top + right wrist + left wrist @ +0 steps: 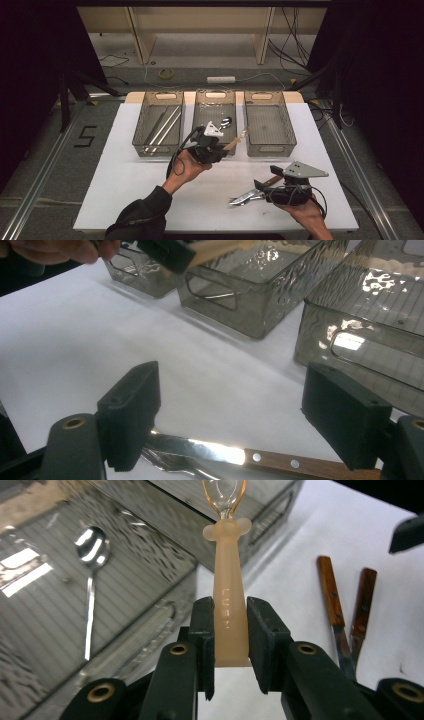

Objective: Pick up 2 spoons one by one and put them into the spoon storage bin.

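My left gripper (pixel 223 148) (pixel 227 607) is shut on the peach plastic handle of a small spoon (pixel 237 140) (pixel 227 580). It holds the spoon raised above the front of the middle bin (pixel 215 96), with the bowl end pointing toward the bins. A metal spoon (pixel 226 121) (pixel 90 555) lies inside that bin. My right gripper (pixel 260 191) (pixel 232 390) stands open low over the table at the front right. Beneath its jaws lie a wooden-handled knife (pixel 225 452) (pixel 272 180) and a fork (pixel 165 462) (pixel 242 199).
Three smoky see-through bins stand in a row at the back of the white table (pixel 125 190). The left bin (pixel 140 145) holds long metal utensils. The right bin (pixel 267 145) looks empty. A person's forearms enter from the bottom edge.
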A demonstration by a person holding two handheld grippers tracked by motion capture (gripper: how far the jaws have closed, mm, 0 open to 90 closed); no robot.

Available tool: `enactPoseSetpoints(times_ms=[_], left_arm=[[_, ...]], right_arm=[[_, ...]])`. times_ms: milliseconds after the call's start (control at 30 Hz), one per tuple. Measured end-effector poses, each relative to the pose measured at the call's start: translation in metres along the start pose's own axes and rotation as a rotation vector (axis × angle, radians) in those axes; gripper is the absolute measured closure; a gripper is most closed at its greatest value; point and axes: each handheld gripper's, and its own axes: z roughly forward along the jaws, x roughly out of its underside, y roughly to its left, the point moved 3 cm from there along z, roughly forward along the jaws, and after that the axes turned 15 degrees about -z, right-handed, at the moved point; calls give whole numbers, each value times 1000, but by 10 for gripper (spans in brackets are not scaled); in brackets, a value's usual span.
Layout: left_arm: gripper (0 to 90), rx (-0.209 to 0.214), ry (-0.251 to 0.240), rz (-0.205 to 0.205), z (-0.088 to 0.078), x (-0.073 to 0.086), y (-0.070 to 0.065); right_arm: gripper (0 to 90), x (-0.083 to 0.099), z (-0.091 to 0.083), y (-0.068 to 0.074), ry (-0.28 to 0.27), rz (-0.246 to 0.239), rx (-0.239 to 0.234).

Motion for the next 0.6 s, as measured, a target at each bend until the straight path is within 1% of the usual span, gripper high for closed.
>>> enactPoseSetpoints(times_ms=[167,433,600], left_arm=[[737,-8,-30,-35,-4,-7,12],[737,-27,-56,-71,-3,-17,26],[737,-50,-74,-84,-2,-26,36]], right_arm=[[244,0,0,0,0,-2,0],[244,0,0,0,-1,-4,1],[245,0,0,0,-2,-4,0]])
